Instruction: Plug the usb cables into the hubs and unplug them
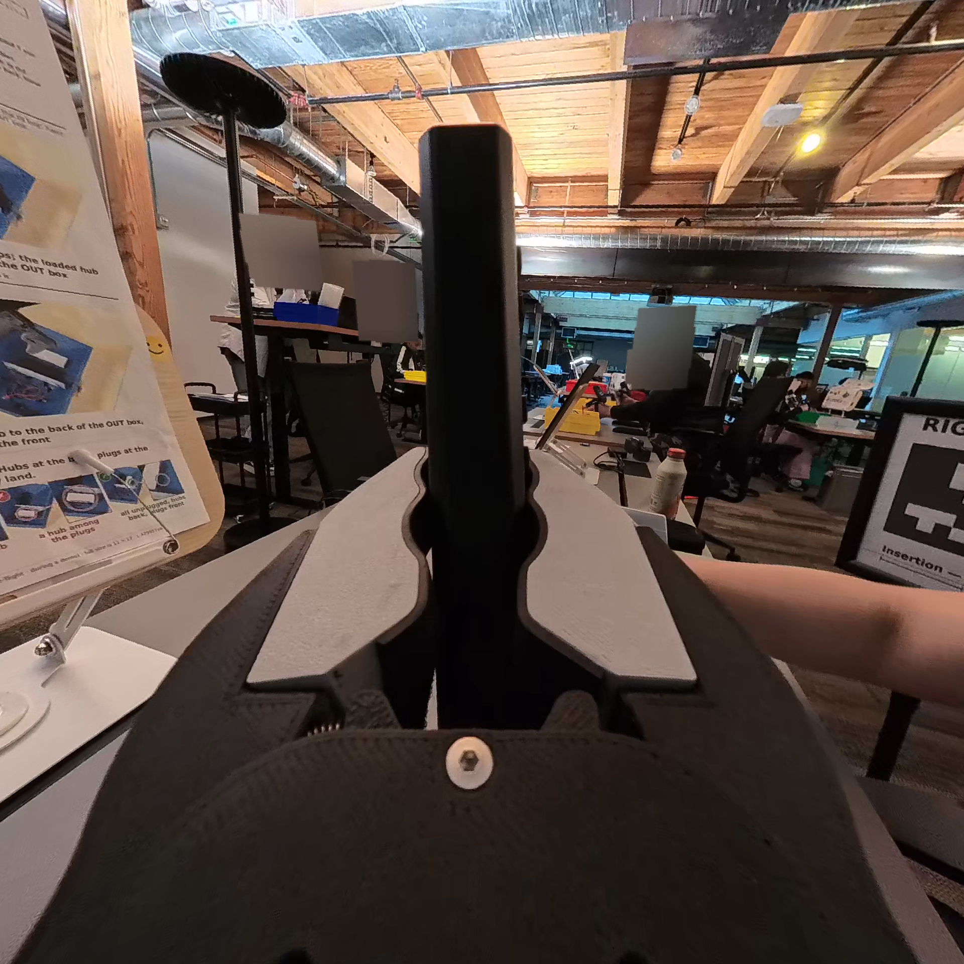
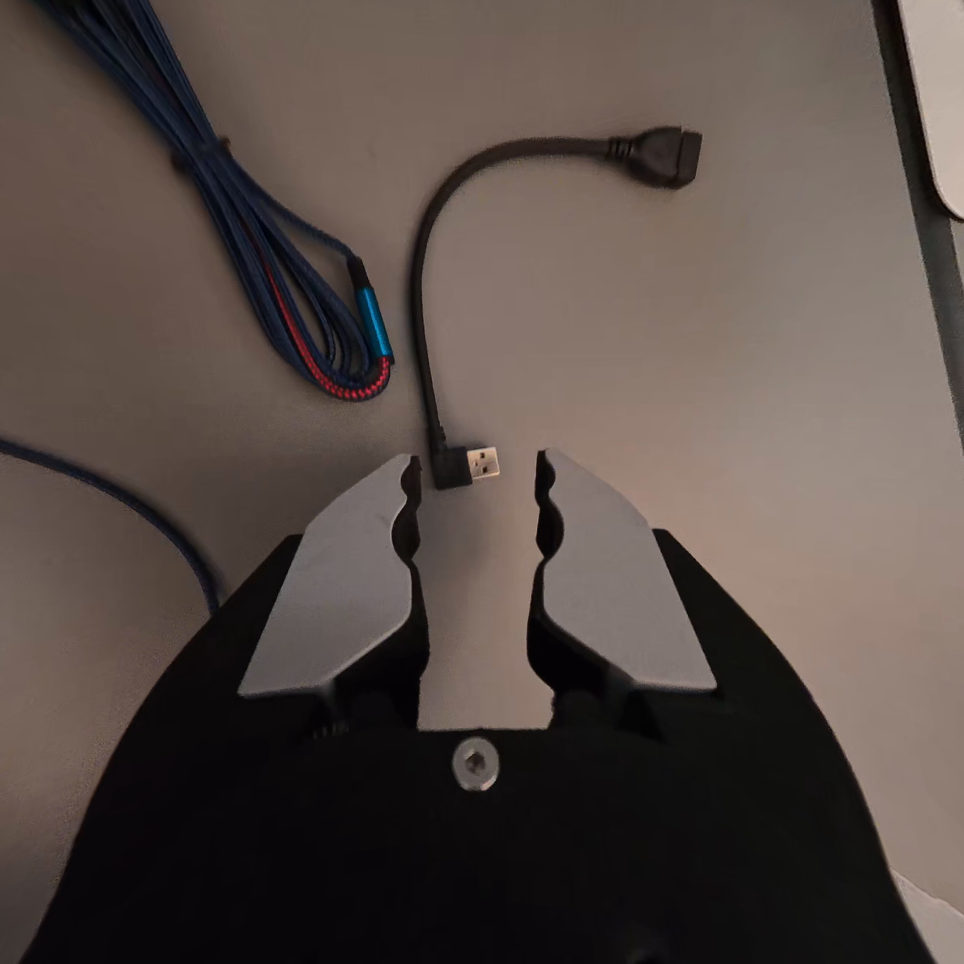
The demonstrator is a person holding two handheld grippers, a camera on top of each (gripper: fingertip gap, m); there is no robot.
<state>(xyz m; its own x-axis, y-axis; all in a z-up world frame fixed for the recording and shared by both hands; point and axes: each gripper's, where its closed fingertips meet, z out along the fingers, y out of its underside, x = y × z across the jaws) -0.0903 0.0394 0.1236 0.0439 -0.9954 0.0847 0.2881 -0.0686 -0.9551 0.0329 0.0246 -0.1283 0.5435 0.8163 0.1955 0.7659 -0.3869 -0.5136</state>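
No plug is seated in any port that these views show, so the task stands at its opening stage: one cable is about to be picked up and every insertion and removal remains to be done. The left gripper (image 1: pixel 472 501) is closed around a long black block (image 1: pixel 469 313), held upright and raised off the desk; it is presumably the hub, though its ports face away from the camera and cannot be confirmed. The right gripper (image 2: pixel 479 459) is spread wide and holds nothing, hovering over the grey desk (image 2: pixel 678 365) with its tips just short of the short black cable (image 2: pixel 425 292). That cable's angled USB plug (image 2: pixel 469 465) lies flat between the fingertip lines, closer to the left finger, metal end pointing right; no contact is visible. Its female socket end (image 2: pixel 660 154) rests well apart. A coiled blue braided cable (image 2: pixel 219 208) with a blue metal plug (image 2: pixel 373 326) lies beside it, untouched
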